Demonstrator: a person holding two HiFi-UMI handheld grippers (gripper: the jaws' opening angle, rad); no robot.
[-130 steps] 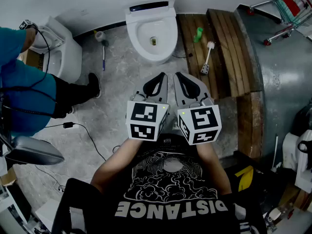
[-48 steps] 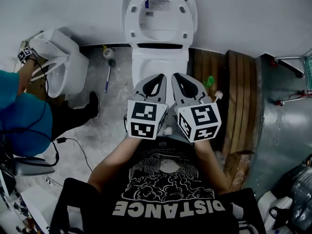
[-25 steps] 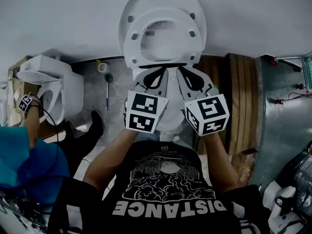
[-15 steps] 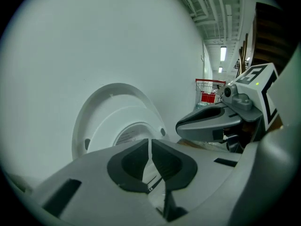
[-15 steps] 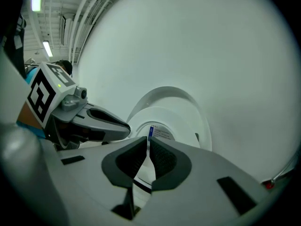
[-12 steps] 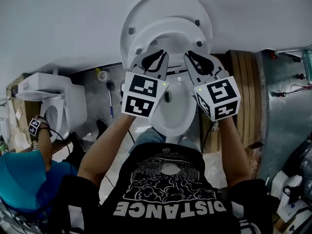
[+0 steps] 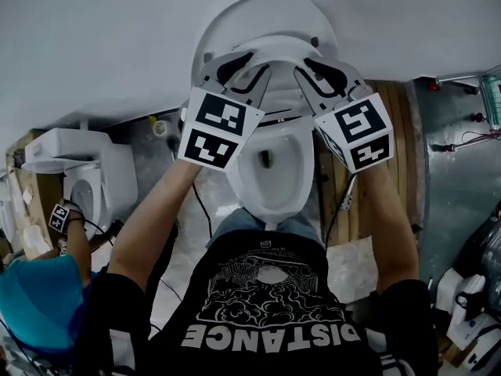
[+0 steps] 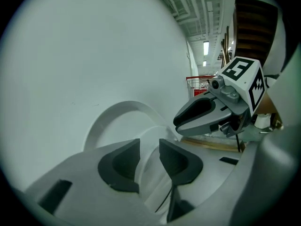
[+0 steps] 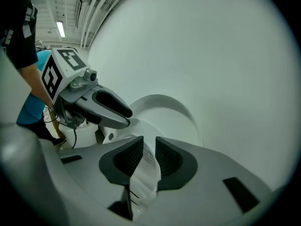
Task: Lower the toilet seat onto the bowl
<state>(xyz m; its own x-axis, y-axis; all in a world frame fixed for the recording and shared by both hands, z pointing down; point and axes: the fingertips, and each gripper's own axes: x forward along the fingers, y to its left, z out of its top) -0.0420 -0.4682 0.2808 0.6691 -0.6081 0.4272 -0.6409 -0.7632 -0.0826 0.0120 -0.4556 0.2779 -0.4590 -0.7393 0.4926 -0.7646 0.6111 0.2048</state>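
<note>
Two hand-held grippers, both raised to the toilet seat (image 7: 275, 48), which stands tilted forward off the upright lid (image 7: 266, 8) and well above the bowl (image 7: 296, 172). Left gripper (image 8: 149, 149): jaws spread, having just been opening; the seat's white rim runs through the gap, neither pad seen pressing on it. Right gripper (image 9: 149, 147): jaws parted only narrowly, likewise just been opening; an edge of the seat bearing a printed label stands in the slim gap and fills most of it. Lid: beyond both sets of jaws, behind the seat, against the pale wall (image 7: 94, 45). Bowl: below both grippers and nearer the person, open. Second white toilet (image 7: 78, 175): on the floor, well out to the left gripper's outer side. Wooden boards (image 7: 395, 163): on the floor, below the right gripper on its outer side.
</note>
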